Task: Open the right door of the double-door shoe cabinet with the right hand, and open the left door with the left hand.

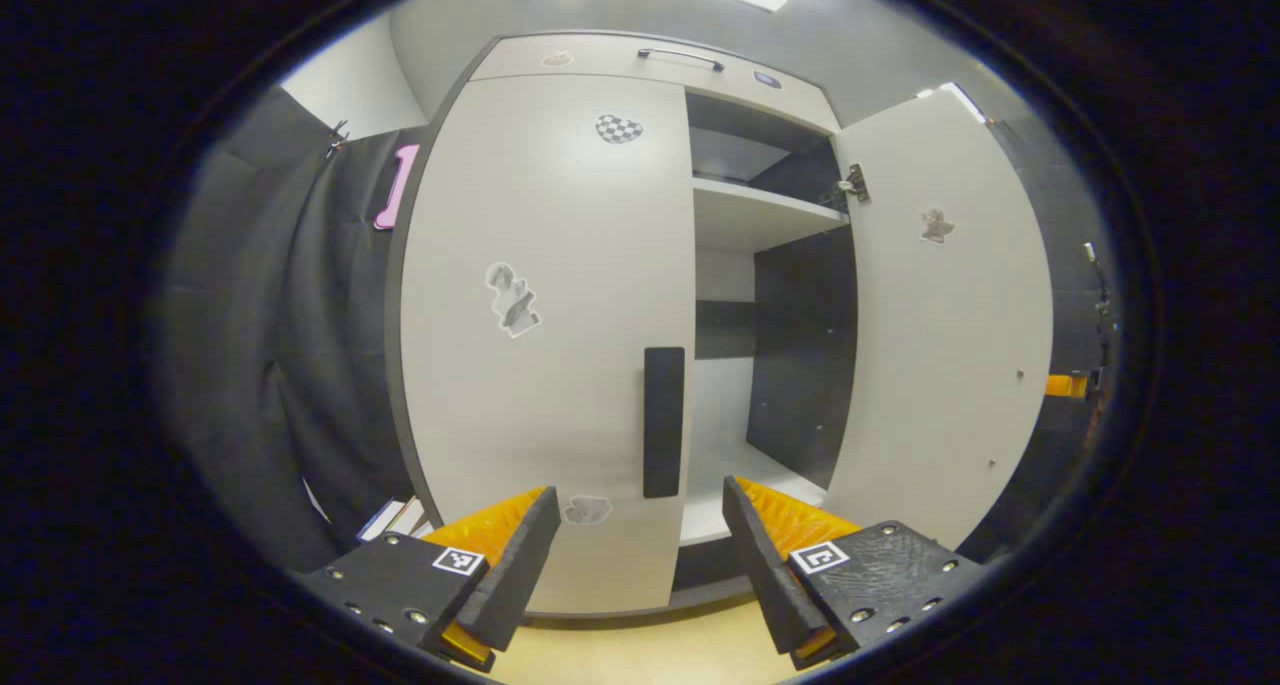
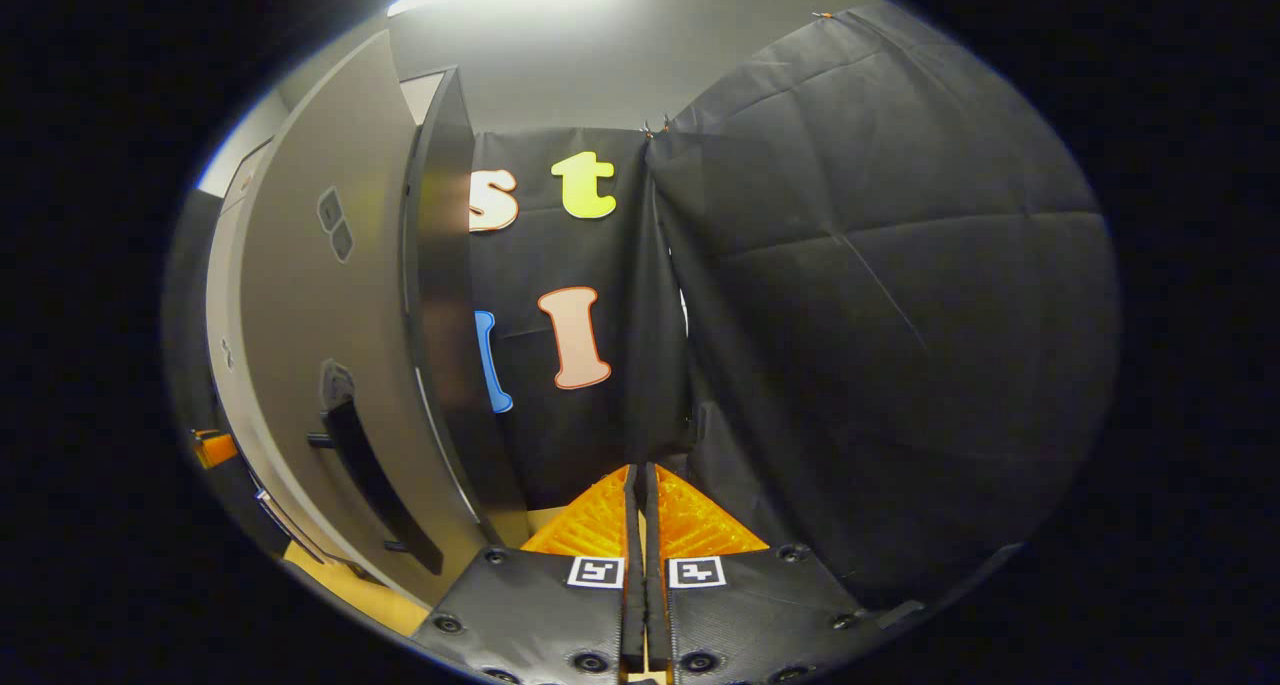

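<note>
Shoe cabinet (image 1: 600,55): fills the left gripper view straight ahead, standing on a pale wooden floor (image 1: 640,650).
Right door (image 1: 940,315): already swung wide open, its inner face and a hinge (image 1: 850,185) showing; shelves (image 1: 760,210) inside the cabinet are bare. In the right gripper view the same door stands edge-on at the left, its outer handle (image 2: 375,480) facing away from the cabinet.
Left door (image 1: 540,315): shut flat against the cabinet, its dark vertical handle (image 1: 663,420) untouched.
Left gripper (image 1: 640,555): fingers spread wide, near the left door's handle but below it and not touching.
Right gripper (image 2: 640,505): fingers pressed together on nothing, pointing at the booth's black cloth, apart from the open door.
Progress: I judge half done; the right door step looks finished.
Left to do: close the left gripper on the handle and pull the left door open.
</note>
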Available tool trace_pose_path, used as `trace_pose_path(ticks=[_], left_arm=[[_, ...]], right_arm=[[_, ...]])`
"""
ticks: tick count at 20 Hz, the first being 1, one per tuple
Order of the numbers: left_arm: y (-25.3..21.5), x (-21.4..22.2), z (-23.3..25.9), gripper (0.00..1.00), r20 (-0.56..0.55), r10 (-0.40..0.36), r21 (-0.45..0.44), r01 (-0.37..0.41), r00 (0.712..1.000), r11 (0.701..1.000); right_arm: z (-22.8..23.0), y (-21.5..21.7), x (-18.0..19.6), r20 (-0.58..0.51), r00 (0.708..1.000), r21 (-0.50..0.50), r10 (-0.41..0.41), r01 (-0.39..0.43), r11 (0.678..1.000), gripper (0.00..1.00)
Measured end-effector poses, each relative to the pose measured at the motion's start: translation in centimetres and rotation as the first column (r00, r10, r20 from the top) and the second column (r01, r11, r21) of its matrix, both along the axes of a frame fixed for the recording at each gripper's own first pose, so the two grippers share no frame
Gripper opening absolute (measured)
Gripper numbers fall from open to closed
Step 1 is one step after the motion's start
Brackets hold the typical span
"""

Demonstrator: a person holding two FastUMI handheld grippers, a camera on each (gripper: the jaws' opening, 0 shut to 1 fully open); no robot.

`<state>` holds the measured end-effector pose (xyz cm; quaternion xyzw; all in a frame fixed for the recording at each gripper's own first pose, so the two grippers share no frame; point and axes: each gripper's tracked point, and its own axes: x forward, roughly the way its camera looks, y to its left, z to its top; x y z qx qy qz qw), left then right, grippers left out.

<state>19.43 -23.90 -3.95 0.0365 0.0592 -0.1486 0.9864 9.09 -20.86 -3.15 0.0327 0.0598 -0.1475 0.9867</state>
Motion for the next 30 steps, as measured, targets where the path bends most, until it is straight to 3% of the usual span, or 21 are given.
trace_pose_path(ticks=[2,7,8,12,14,17,20,21,23,29,30], left_arm=[[-0.7,1.9,0.7,0.94,0.014,0.032,0.012,-0.032,0.999,0.999],[-2.4,5.3,1.2,0.94,0.019,0.098,-0.010,-0.097,0.995,0.995],[-2.6,5.9,1.3,0.94,0.022,0.111,-0.011,-0.111,0.994,0.994],[-3.4,8.2,1.4,0.89,0.037,0.169,-0.006,-0.169,0.985,0.986],[-3.9,8.8,1.2,0.74,0.034,0.194,-0.002,-0.194,0.980,0.981],[-3.9,9.5,1.4,0.74,0.056,0.239,0.029,-0.241,0.969,0.970],[-4.3,9.9,1.2,0.56,0.054,0.247,0.046,-0.249,0.968,0.967],[-4.5,10.2,1.1,0.56,0.048,0.245,0.048,-0.247,0.968,0.968],[-4.0,10.0,1.2,0.29,0.054,0.285,0.020,-0.287,0.957,0.958],[-3.8,10.0,0.9,0.25,0.091,0.286,0.040,-0.291,0.954,0.956],[-3.8,10.0,0.7,0.19,0.075,0.289,0.053,-0.294,0.954,0.954]], right_arm=[[-0.5,-1.0,1.5,-0.005,1.000,-0.009,0.020,-0.020,1.000,0.05],[-1.9,-3.6,6.2,0.000,0.998,0.060,0.062,-0.062,0.996,0.92],[-2.2,-4.2,6.8,0.005,0.998,0.057,0.064,-0.065,0.996,0.98],[-3.2,-6.4,9.0,-0.003,0.997,0.042,0.071,-0.071,0.997,0.98],[-3.6,-7.1,9.8,-0.004,0.996,0.066,0.086,-0.085,0.994,0.98],[-4.3,-7.8,11.1,-0.009,0.994,0.080,0.113,-0.112,0.990,0.98],[-5.6,-8.4,11.8,-0.033,0.991,0.057,0.133,-0.131,0.990,0.98],[-5.9,-8.3,11.8,-0.041,0.989,0.062,0.141,-0.139,0.988,0.98],[-6.4,-7.7,12.2,-0.052,0.986,0.074,0.157,-0.153,0.985,0.98],[-7.5,-7.1,12.3,-0.076,0.982,0.048,0.171,-0.168,0.985,0.98],[-7.8,-6.7,12.2,-0.083,0.981,0.058,0.176,-0.171,0.983,0.98]])
